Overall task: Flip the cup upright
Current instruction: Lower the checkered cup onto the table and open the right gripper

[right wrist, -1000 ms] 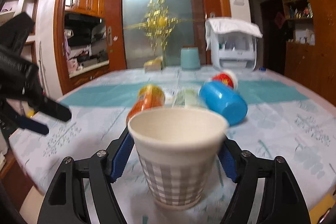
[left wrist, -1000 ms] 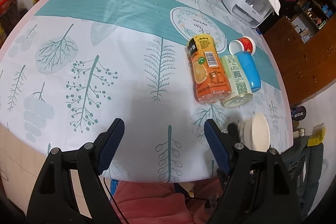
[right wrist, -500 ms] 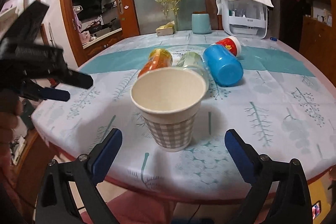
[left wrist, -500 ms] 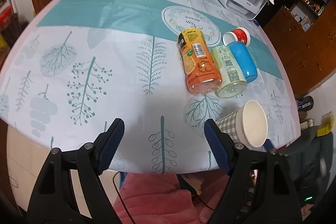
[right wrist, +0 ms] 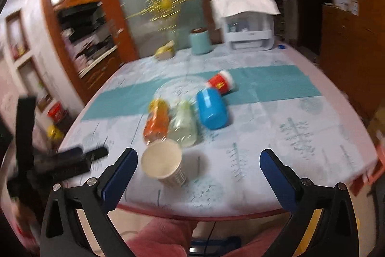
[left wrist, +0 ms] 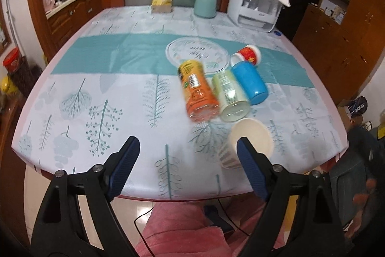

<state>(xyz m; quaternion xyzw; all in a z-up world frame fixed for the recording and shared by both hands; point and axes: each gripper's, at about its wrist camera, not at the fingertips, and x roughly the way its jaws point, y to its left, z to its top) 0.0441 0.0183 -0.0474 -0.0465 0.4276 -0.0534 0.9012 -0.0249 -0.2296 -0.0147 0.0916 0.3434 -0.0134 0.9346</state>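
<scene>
A checked paper cup point(right wrist: 163, 166) stands upright, mouth up, near the table's front edge; in the left wrist view the cup point(left wrist: 250, 140) is partly behind my right finger. My right gripper point(right wrist: 198, 170) is open and empty, drawn back over the table edge, with the cup just ahead of its left finger. My left gripper point(left wrist: 186, 160) is open and empty, above the front edge to the left of the cup. The left gripper's body shows blurred at the left of the right wrist view point(right wrist: 60, 160).
An orange bottle point(left wrist: 198, 93), a pale green bottle point(left wrist: 229, 94), a blue cup point(left wrist: 250, 82) and a red-and-white cup point(left wrist: 247, 55) lie on their sides just behind the paper cup. A teal canister point(left wrist: 205, 4), a white appliance point(left wrist: 255, 7) and a yellow box point(left wrist: 162, 4) stand at the far edge.
My right gripper let go of the cup, opened wide and drew back and up from it. The cup stays upright on the table. My left gripper pulled back and tilted up.
</scene>
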